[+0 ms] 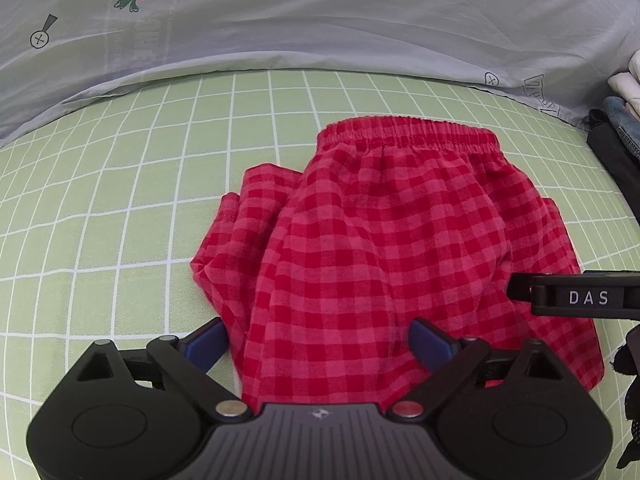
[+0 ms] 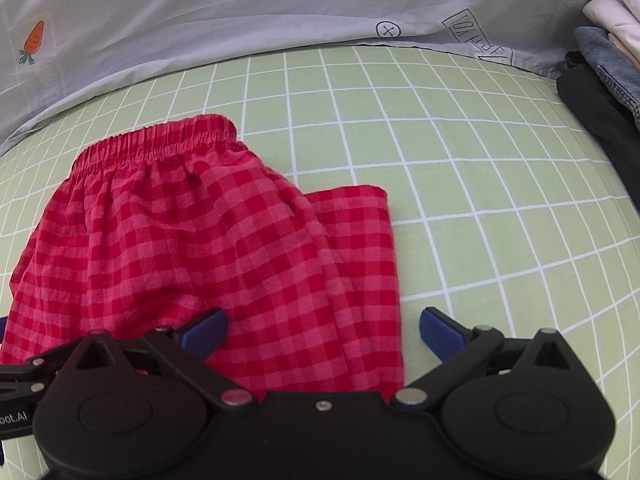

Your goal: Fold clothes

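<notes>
Between the blue pads of the left gripper (image 1: 318, 346), spread wide, lay the near edge of the red-and-pink gingham elastic-waist cotton shorts (image 1: 384, 240); nothing was clamped, and whether the pads touched the cloth couldn't be told. Across the garment's right-hand near edge the right gripper (image 2: 322, 332) was likewise splayed, w/ one pad over fabric and the other over bare sheet; nothing was pinched there either. The shorts were seen already doubled over, waistband at the far side, a folded leg panel sticking out at each side, all resting on the pale green white-gridded bed sheet (image 1: 120, 200). A grey carrot-print quilt (image 1: 320, 12) was bunched beyond, and a stack of folded clothes (image 2: 608, 64) sat at far right.

Judged next: the near hem to be taken at both corners. For a clean fold, all layers should be caught by each pad pair before closing, both sides lifted evenly, then carried toward the waistband w/o dragging the lower layer. Risk: only the top ply gets grabbed, so the fold skews.
</notes>
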